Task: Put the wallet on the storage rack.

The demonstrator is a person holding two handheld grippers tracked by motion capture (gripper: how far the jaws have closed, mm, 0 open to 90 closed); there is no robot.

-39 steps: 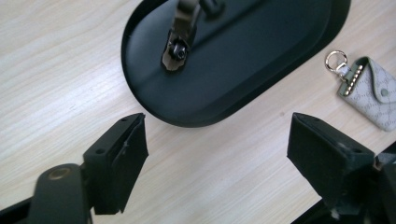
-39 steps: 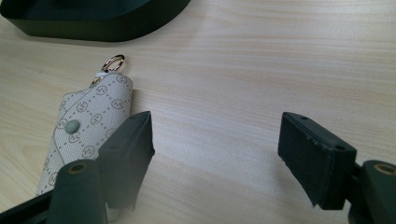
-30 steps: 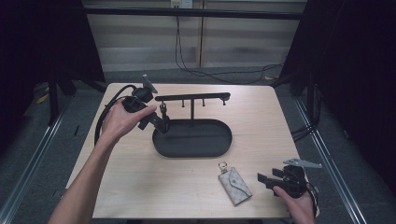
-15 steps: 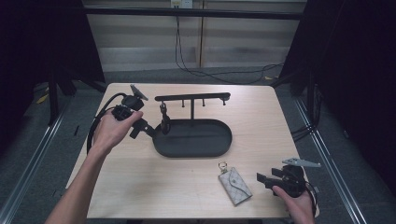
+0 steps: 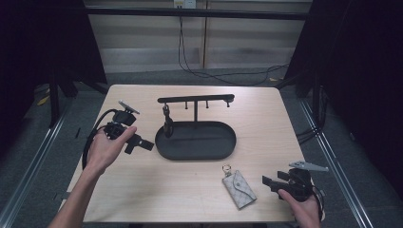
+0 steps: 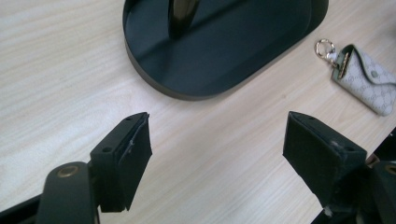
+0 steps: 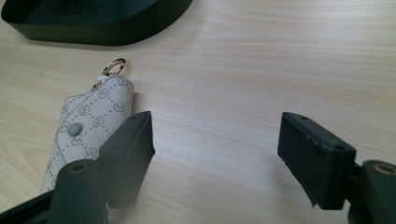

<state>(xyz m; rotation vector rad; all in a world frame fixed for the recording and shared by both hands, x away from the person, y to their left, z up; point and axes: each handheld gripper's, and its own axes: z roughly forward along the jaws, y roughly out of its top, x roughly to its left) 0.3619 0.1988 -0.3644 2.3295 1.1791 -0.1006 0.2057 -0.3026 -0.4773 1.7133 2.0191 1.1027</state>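
Left claw (image 5: 142,144) gaping, nothing between its jaws, though just now narrowing a little; held low over bare desk (image 5: 190,190), tips aimed toward the black oval tray (image 5: 223,142), just short of its near rim. Straight ahead of that claw, seen in the left gripper view, the tray's curved wall (image 6: 196,88) and a dark slim thing (image 6: 180,18) hanging into it, top cut off by the frame edge. Above the tray, on a post, a black bar with small pegs (image 5: 196,99), the dark thing dangling from the peg nearest the left claw. Right claw (image 5: 268,181) likewise spread wide and empty, resting close to the desk's near edge, well apart from the left one. Just beside its own left jaw, the pale patterned key pouch (image 7: 88,126) lying flat on the wood, snap flap up, gold ring (image 7: 112,66) pointing away toward the tray; touching or merely overlapped by the jaw, cannot tell. From above, pouch (image 5: 239,188) between right claw and tray, nearer the claw.
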